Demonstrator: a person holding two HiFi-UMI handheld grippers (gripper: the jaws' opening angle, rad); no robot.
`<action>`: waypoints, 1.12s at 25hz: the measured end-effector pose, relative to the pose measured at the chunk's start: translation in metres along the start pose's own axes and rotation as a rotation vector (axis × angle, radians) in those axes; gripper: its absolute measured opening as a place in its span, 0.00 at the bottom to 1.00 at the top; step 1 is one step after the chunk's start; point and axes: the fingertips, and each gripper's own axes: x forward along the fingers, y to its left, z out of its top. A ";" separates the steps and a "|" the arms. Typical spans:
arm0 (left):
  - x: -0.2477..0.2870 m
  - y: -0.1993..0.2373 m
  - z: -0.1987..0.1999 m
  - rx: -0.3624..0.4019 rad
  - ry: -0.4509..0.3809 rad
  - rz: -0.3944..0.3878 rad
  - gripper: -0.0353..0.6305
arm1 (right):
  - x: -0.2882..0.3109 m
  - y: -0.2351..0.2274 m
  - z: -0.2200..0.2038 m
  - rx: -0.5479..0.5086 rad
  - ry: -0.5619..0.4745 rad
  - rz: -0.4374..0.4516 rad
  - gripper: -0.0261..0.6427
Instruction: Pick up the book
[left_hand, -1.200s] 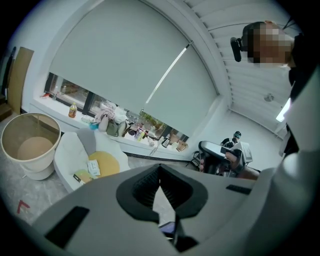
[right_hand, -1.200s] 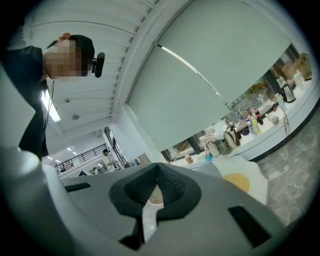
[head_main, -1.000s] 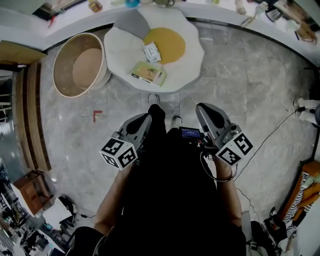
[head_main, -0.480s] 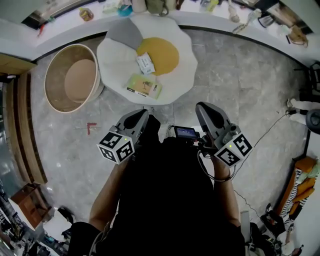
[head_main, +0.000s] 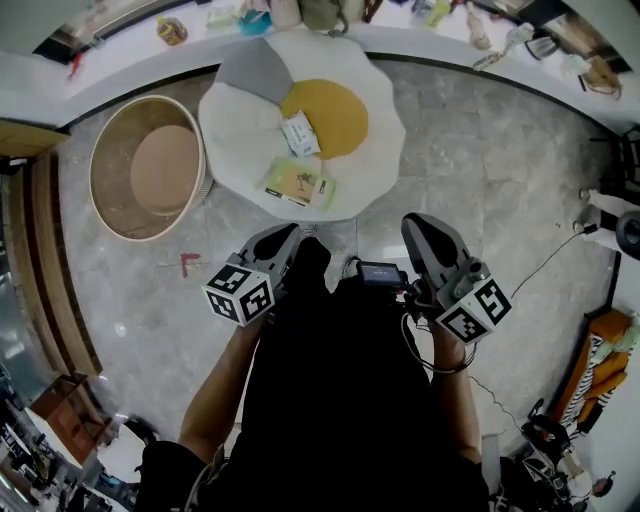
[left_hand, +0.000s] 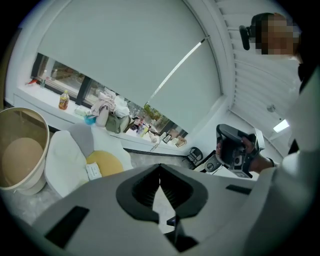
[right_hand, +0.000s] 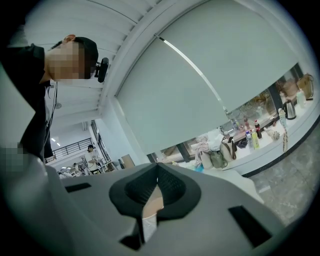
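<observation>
We hold the left tool (head_main: 291, 236) and the right tool (head_main: 416, 226) with jaws together, nothing between them. Just ahead on the floor (head_main: 480, 150), the green book (head_main: 298, 183) lies on a white cushion (head_main: 240, 120), apart from both tools.

front: bare floor (head_main: 460, 160) lets me pass to the cushion (head_main: 240, 140) | left: basket (head_main: 112, 150) just beside it blocks me | top: packet (head_main: 300, 135) near book (head_main: 298, 183), open above
</observation>
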 end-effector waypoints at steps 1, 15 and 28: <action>0.000 0.007 -0.001 -0.011 0.006 0.005 0.08 | 0.004 0.000 -0.002 0.005 0.005 -0.002 0.06; 0.019 0.060 -0.016 -0.135 0.077 0.095 0.08 | 0.035 -0.020 -0.033 0.078 0.128 0.046 0.06; 0.066 0.099 -0.073 -0.283 0.092 0.243 0.08 | 0.044 -0.068 -0.065 0.145 0.287 0.176 0.06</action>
